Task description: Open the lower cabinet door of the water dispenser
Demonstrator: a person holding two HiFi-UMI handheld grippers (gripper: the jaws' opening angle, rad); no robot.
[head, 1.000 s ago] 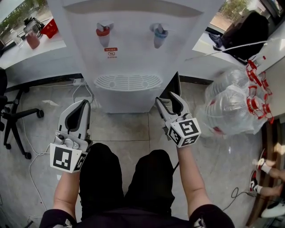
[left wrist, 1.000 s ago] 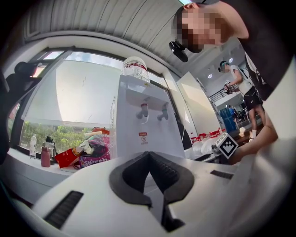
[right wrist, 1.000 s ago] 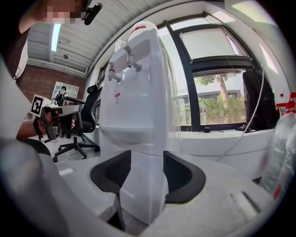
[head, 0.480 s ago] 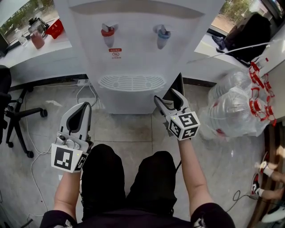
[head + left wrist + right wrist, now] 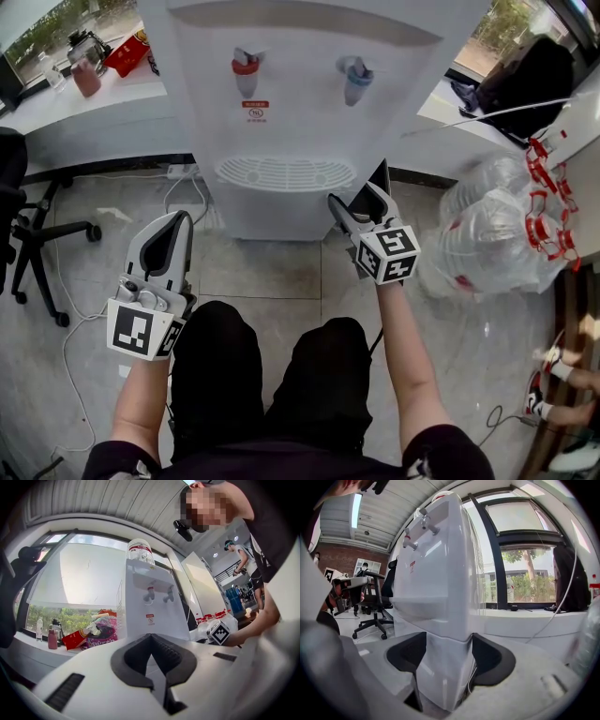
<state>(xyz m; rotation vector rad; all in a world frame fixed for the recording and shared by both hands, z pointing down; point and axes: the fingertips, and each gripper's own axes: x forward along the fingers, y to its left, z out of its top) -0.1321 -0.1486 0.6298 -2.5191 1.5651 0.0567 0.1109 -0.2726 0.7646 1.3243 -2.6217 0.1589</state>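
The white water dispenser [image 5: 291, 112] stands in front of me, with a red and a blue tap above a drip grille. Its lower cabinet door [image 5: 277, 217] is the plain white front below the grille. My right gripper [image 5: 354, 197] is at the cabinet's front right corner, jaws open. In the right gripper view that corner [image 5: 440, 667] fills the gap in the right gripper [image 5: 449, 639], and a dark slit shows beside it low down. My left gripper [image 5: 173, 217] hangs off to the left, away from the dispenser. In its own view the left gripper [image 5: 151, 637] is shut on nothing.
Clear bags of empty water bottles [image 5: 487, 225] with red caps lie right of the dispenser. A black office chair [image 5: 28, 234] stands at the left. A power strip [image 5: 173, 173] and cables lie on the tiles. My knees [image 5: 262, 375] are below the grippers.
The right gripper's jaws have spread wider and it has edged closer to the cabinet's right corner. The left gripper has stayed where it was.
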